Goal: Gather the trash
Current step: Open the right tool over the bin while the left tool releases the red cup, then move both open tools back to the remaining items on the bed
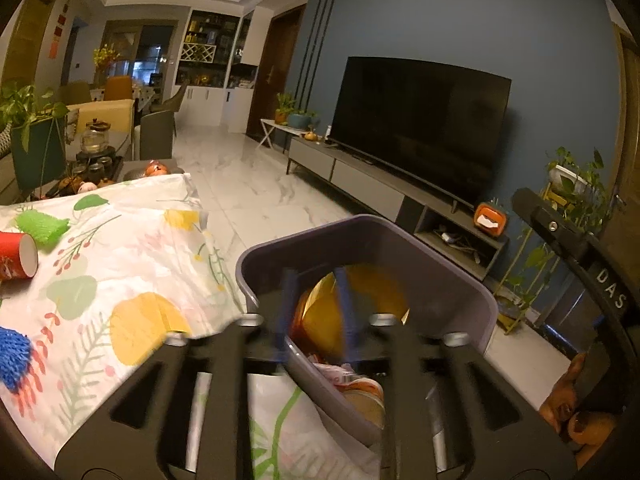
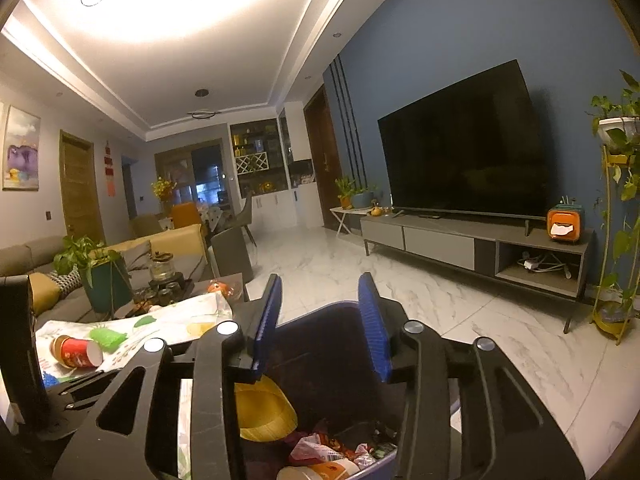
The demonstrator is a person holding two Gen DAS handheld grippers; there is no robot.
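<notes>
Grey-purple bin point(image 1: 460, 280), open-topped with rounded corners, stood just beside the edge of the counter point(image 1: 132, 264), which carried a floral cloth. The bin held a yellow wrapper point(image 1: 360, 308), a yellow paper bowl point(image 2: 264, 416) and crumpled wrappers point(image 2: 320, 450) with a paper cup at the bottom. On the counter lay a red paper cup point(image 1: 14, 252) on its side, touching a green mesh scrubber point(image 1: 42, 222); a blue mesh scrubber point(image 1: 14, 354) lay nearer the camera. The cup's white print could not be read. The letters "DAS" showed on a black arm at the right of the left wrist view. Left gripper point(image 1: 316, 312), its blue pads blurred, straddled the bin's near wall, narrowly parted; a firm pinch could not be told. Right gripper point(image 2: 320, 320) hung over the bin's mouth, its fingers spread and holding nothing.
</notes>
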